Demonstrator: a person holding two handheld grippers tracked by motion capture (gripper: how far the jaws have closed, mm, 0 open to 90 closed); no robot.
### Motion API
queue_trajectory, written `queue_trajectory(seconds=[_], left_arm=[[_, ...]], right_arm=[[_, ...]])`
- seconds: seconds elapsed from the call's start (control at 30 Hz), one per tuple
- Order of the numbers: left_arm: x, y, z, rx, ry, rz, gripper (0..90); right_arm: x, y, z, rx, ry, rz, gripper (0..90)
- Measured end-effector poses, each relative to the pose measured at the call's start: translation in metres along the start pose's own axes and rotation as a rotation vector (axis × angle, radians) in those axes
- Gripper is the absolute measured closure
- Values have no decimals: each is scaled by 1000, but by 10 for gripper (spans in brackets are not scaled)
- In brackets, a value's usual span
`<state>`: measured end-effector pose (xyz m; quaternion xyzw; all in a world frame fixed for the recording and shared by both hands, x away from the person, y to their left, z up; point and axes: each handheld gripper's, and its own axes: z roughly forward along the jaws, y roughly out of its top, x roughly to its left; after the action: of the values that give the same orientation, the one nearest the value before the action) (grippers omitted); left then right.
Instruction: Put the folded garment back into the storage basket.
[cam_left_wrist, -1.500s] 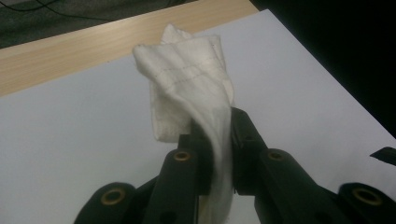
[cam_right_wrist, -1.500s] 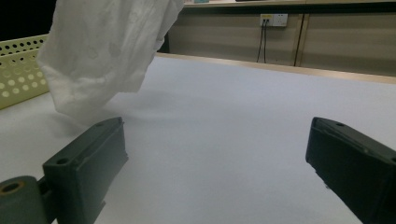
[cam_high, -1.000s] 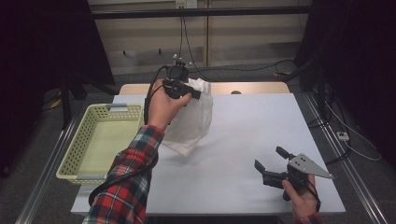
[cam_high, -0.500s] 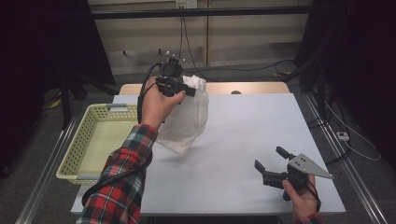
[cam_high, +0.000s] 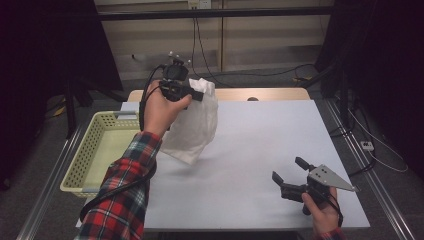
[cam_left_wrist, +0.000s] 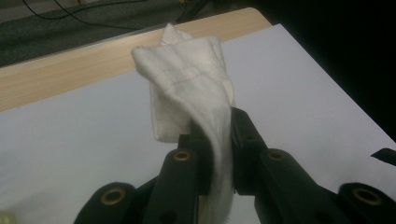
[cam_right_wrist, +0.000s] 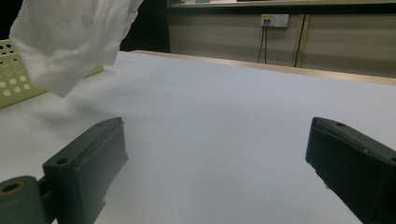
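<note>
A white cloth (cam_high: 196, 125) hangs in the air over the left part of the white table (cam_high: 260, 145), clear of its surface. My left gripper (cam_high: 199, 96) is shut on the cloth's top edge; in the left gripper view the fabric (cam_left_wrist: 196, 93) is pinched between the two black jaws and folds over them. The cloth's lower corner (cam_right_wrist: 70, 42) dangles at the upper left of the right gripper view. My right gripper (cam_high: 291, 176) rests low near the table's front right, open, with nothing between its jaws (cam_right_wrist: 219, 158).
A pale yellow perforated basket (cam_high: 95, 150) stands at the table's left edge, below and left of the hanging cloth. A wooden strip (cam_high: 270, 94) runs along the far edge. Cables trail on the floor beyond the table.
My left hand has lifted the cloth higher and carried it slightly left, toward the basket side; its lower corner now hangs free of the table. The right gripper has stayed put.
</note>
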<state>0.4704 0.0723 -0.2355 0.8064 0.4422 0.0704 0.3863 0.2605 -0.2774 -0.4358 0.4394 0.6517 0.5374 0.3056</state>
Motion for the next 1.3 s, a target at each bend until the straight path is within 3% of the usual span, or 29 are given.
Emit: queue_trajectory(seconds=[1.3], left_arm=[[17,9,-54,-16,60,-31,823]], right_arm=[[0,0,1,2,2,-8,50]])
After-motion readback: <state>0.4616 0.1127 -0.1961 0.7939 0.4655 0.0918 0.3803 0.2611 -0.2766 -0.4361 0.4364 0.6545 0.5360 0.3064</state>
